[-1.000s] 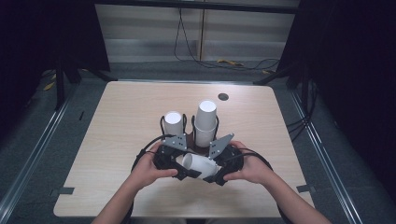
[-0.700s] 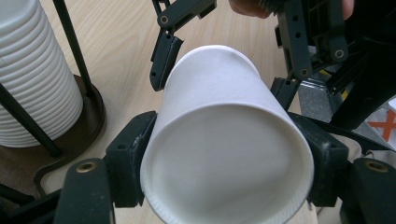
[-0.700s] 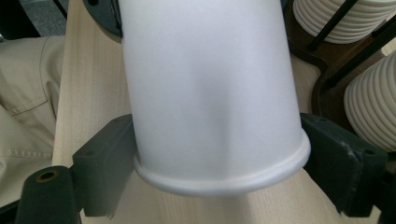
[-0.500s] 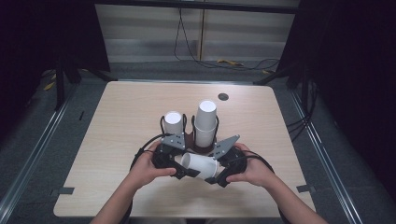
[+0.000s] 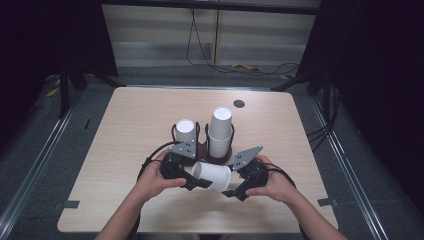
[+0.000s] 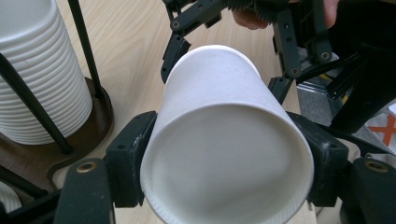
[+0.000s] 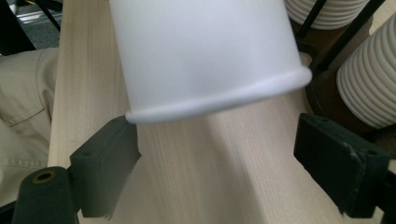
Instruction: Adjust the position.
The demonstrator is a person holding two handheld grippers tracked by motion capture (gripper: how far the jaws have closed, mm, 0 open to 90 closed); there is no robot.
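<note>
White paper cup [image 5: 212, 176] lies on its side low-centre in the high view, above the desk [image 5: 125, 130], held betw. the two tools. Left hand-held gripper [image 6: 224, 154] is clamped on the cup's rim end, pads pressing both sides of the wall. Right hand-held gripper [image 7: 219, 158] has just been opening its jaws; they now stand wide apart, cup's other end sitting above/betw. them w/o pad contact, so released.

Behind, mid-frame, wire cup holder [image 5: 200, 150] w/ two stacks: shorter stack [image 5: 185, 131] at left, taller stack [image 5: 220, 131] at right.

Progress, as a judgement: cup looks already separated from a stack and handed over to the left tool; hand-off approx. done. Left to do: prob. right tool backs off, then cup gets set upright on the desk or dropped onto a stack; can't tell which.
</note>
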